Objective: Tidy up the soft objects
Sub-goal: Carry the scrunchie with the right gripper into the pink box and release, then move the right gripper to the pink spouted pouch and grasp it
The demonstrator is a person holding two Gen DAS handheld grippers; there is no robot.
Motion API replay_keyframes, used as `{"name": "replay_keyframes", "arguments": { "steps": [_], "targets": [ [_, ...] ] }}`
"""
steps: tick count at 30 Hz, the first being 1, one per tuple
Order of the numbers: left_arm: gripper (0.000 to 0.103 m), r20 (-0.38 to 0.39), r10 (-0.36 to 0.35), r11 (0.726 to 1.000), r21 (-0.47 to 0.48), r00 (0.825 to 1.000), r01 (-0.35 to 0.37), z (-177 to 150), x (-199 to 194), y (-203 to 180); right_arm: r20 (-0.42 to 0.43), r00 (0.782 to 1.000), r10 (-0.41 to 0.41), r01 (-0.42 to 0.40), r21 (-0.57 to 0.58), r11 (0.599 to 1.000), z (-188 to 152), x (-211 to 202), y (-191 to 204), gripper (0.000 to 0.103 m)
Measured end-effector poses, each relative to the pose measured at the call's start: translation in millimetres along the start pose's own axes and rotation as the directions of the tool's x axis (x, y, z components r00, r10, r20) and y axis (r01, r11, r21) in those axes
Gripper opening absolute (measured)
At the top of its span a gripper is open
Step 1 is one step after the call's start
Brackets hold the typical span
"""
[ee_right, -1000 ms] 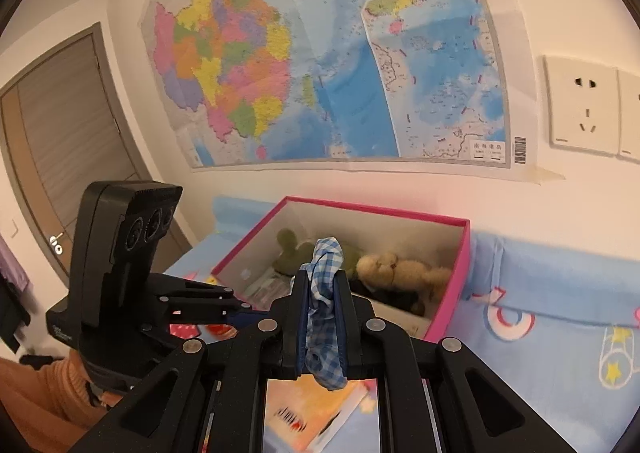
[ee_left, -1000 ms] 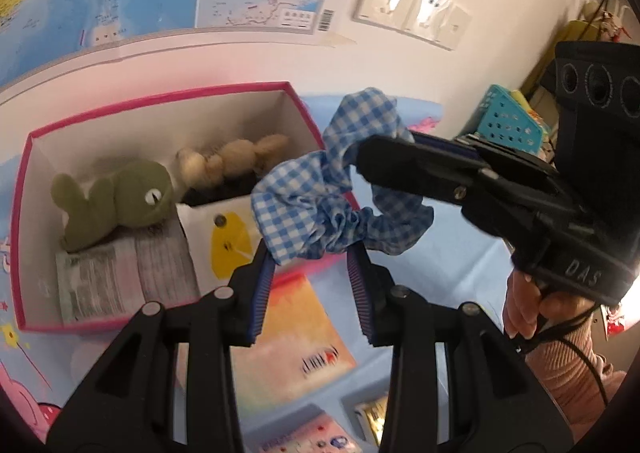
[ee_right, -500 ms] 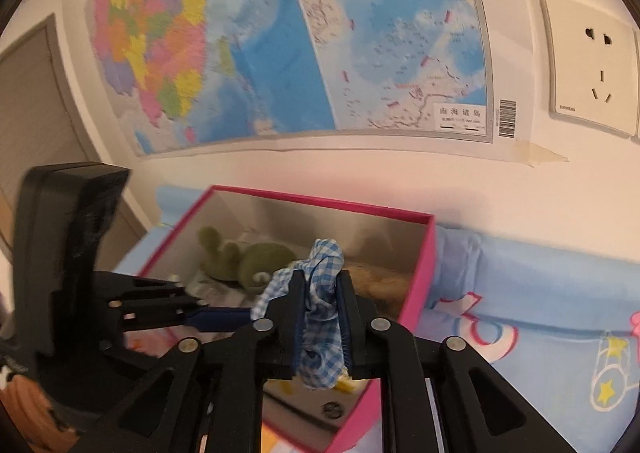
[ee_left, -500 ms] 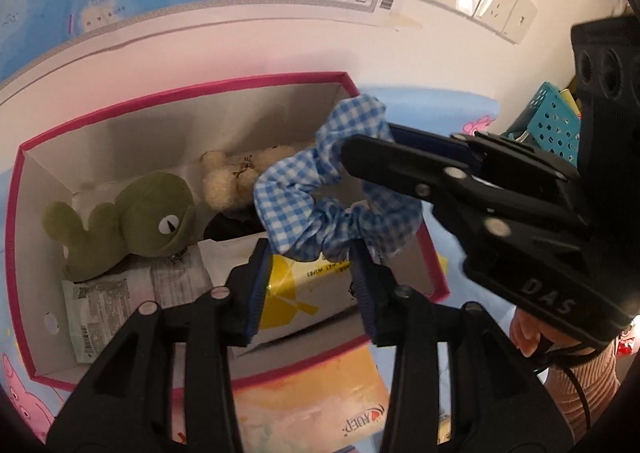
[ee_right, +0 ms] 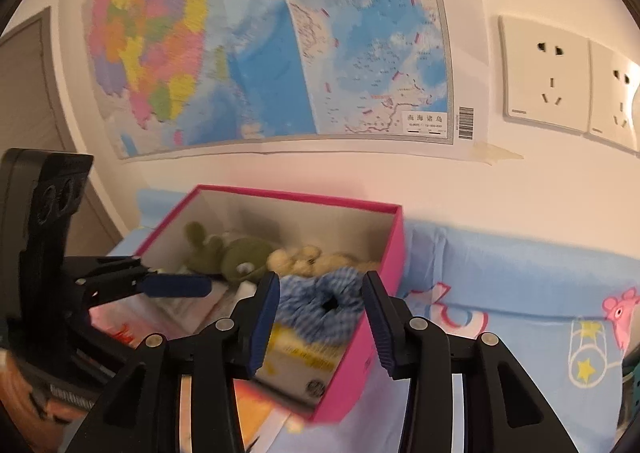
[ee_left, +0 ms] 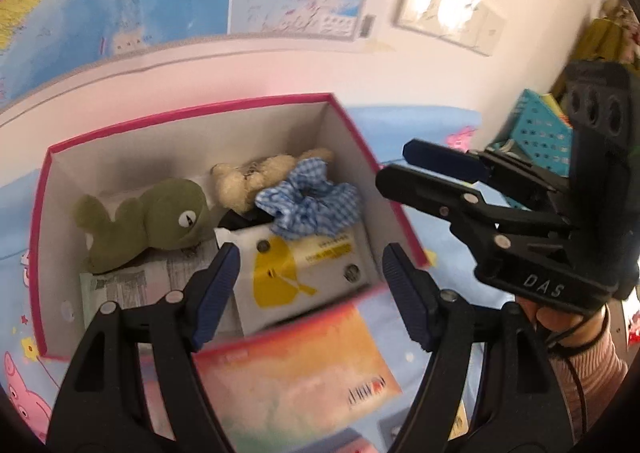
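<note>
Pink box (ee_left: 44, 213) near back edge of bed sheet (ee_right: 520, 293), by wall. Inside, left to right: green toy (ee_left: 152, 217) by left wall, tan bear (ee_left: 256, 181) at back, blue checked scrunchie (ee_left: 312, 205) toward right wall, on yellow pack (ee_left: 296, 265).

Left gripper (ee_left: 310, 293): jaws wide apart, holding nothing. Right gripper (ee_right: 320, 321): jaws wide apart, holding nothing.

Looks nearly done: scrunchie in box. Orange pack (ee_left: 296, 373) outside front wall, maybe left to put away.

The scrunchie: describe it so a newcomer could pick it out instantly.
Look inside the pink-rimmed box against the wall. At its right end, beside the beige teddy and atop a white-and-yellow packet, lies the scrunchie. It alone is blue-and-white gingham, a ruffled fabric ring.
</note>
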State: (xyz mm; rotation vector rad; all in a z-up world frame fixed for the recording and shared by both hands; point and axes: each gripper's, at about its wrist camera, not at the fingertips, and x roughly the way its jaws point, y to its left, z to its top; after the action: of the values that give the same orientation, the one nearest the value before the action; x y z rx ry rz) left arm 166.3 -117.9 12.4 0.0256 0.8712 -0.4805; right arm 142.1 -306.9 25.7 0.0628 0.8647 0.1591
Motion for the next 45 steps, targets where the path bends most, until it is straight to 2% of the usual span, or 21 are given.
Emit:
{"name": "replay_keyframes", "arguments": {
  "steps": [6, 11, 17, 23, 26, 29, 33, 36, 39, 42, 44, 45],
  "targets": [
    [0.075, 0.066, -0.040, 0.996, 0.088, 0.997, 0.034, -37, -44, -14, 0.008, 0.990, 0.144, -0.144, -0.005, 0.990, -27, -45, 14, 0.050],
    [0.075, 0.067, -0.045, 0.996, 0.084, 0.997, 0.039, -80, -70, -11, -0.041, 0.960, 0.277, -0.277, -0.012, 0.961, -60, -67, 35, 0.050],
    [0.075, 0.008, -0.024, 0.999, 0.026, 1.000, 0.024, -129, -77, -4, -0.159, 0.912, 0.379, -0.387, -0.025, 0.922, -109, -71, 76, 0.050],
    [0.075, -0.071, -0.004, 0.999, -0.040, 0.997, 0.001, -183, -87, 5, -0.275, 0.846, 0.457, -0.489, -0.057, 0.871, -150, -65, 122, 0.050],
    [0.075, -0.097, 0.001, 0.997, -0.077, 0.995, -0.009, -208, -96, 8, -0.329, 0.811, 0.484, -0.522, -0.032, 0.852, -171, -53, 137, 0.050],
    [0.075, -0.116, -0.002, 0.993, -0.114, 0.993, -0.012, -228, -101, 7, -0.376, 0.790, 0.485, -0.531, -0.023, 0.847, -187, -40, 150, 0.050],
    [0.074, -0.140, 0.004, 0.988, -0.154, 0.990, -0.026, -254, -108, 7, -0.417, 0.781, 0.465, -0.525, -0.033, 0.851, -198, -27, 163, 0.050],
    [0.074, -0.156, -0.022, 0.982, -0.189, 0.988, -0.008, -270, -115, 7, -0.424, 0.777, 0.465, -0.530, -0.041, 0.847, -198, -21, 168, 0.050],
    [0.074, -0.184, -0.020, 0.982, -0.187, 0.983, -0.015, -285, -120, 2, -0.422, 0.787, 0.450, -0.522, -0.066, 0.851, -198, -19, 173, 0.050],
    [0.064, -0.206, -0.043, 0.981, -0.196, 0.978, 0.001, -296, -124, -1, -0.420, 0.788, 0.451, -0.522, -0.066, 0.850, -200, -20, 175, 0.050],
    [0.062, -0.211, -0.057, 0.979, -0.205, 0.976, 0.013, -301, -127, -2, -0.423, 0.789, 0.445, -0.519, -0.072, 0.852, -199, -19, 178, 0.047],
    [0.055, -0.214, -0.058, 0.979, -0.201, 0.975, 0.014, -302, -128, -4, -0.423, 0.788, 0.447, -0.520, -0.071, 0.851, -200, -20, 178, 0.047]
  ]
}}
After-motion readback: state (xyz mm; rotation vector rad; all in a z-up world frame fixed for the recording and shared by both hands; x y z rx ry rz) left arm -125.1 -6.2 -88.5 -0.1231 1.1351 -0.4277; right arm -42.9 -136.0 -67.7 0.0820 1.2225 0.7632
